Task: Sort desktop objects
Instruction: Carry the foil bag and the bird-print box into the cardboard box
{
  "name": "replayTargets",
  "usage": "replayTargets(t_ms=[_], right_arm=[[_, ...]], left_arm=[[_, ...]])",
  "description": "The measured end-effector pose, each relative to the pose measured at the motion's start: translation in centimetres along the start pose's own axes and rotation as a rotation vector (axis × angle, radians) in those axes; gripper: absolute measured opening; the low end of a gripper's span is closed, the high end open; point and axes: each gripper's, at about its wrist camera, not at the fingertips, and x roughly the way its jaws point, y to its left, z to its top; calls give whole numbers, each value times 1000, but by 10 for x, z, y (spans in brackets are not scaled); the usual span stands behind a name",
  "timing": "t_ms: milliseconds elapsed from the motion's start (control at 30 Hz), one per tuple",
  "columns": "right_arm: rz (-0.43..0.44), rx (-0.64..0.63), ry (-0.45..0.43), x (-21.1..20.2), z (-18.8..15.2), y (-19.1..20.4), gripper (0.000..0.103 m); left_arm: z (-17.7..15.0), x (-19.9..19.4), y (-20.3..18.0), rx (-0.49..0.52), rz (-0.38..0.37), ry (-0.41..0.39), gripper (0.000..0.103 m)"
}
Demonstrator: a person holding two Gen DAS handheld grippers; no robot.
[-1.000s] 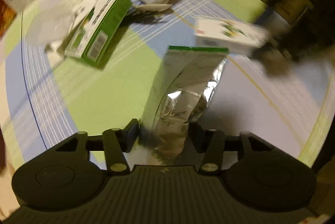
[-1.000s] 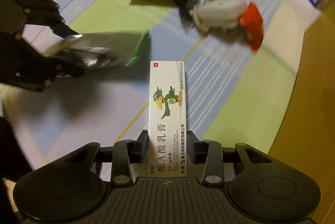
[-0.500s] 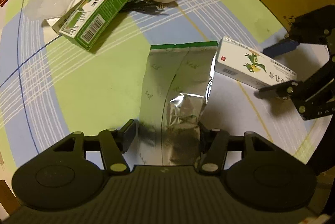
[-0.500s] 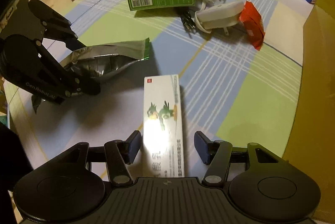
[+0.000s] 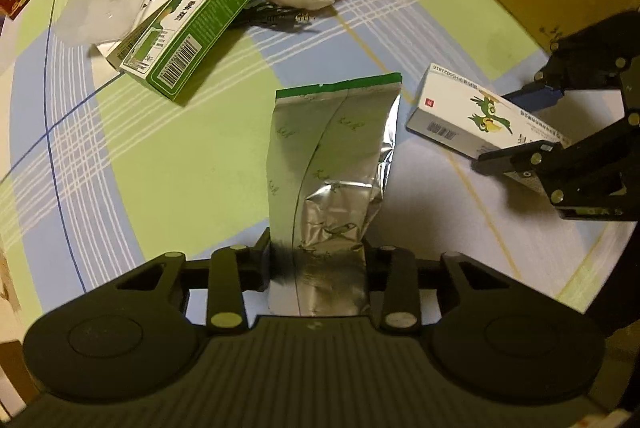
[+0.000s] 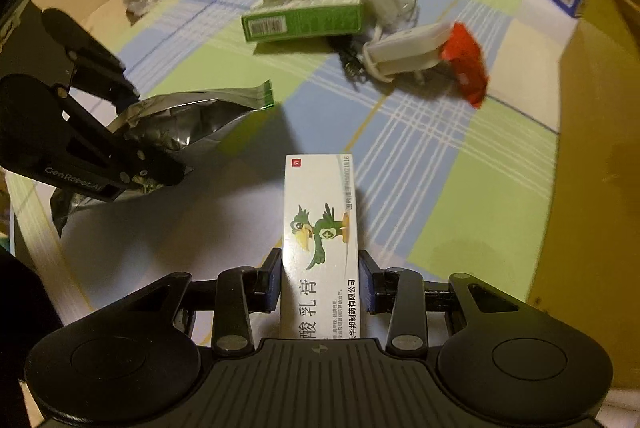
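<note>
Pinching a silver foil pouch (image 5: 332,164), the left gripper (image 5: 316,260) holds it above the checked tablecloth (image 5: 160,156). Beside it, the right gripper (image 6: 320,280) clamps a white box (image 6: 320,228).

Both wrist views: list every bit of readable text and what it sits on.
"GenRobot.AI": side of the left claw.
"乳膏" and "华邦制药有限公司": white bird box held in the right claw.
"H50021816", preceded by blurred characters: the same box's edge.
Green box: large Chinese characters, seen upside down, too blurred; barcode digits too small.
Foil pouch: faint marks, unreadable.
</note>
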Motion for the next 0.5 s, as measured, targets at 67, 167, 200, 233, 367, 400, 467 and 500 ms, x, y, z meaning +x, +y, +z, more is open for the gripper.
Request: replayTargets(t_ms=[67, 167, 200, 233, 367, 400, 467, 500], right_arm=[[-7, 9, -20, -12, 2, 1, 35], [-13, 42, -75, -39, 6, -2, 35], [-16, 54, -95, -50, 9, -4, 35], [-22, 65, -117, -61, 11, -6, 35], [-55, 119, -202, -110, 18, -25, 35], [-68, 133, -222, -123, 18, -32, 35], [-100, 158, -257, -147, 15, -48, 35], [-120, 174, -270, -157, 13, -58, 35]], left_arm=[[1, -8, 0, -20, -8, -2, 32], [6, -27, 1, -49, -10, -13, 32], [8, -35, 1, -58, -13, -19, 32], [12, -43, 0, -67, -14, -27, 32], [31, -81, -14, -75, -7, -74, 32], [37, -89, -19, -76, -10, -87, 32], [51, -106, -32, -74, -23, -116, 32], [58, -115, -40, -71, -33, -131, 32]])
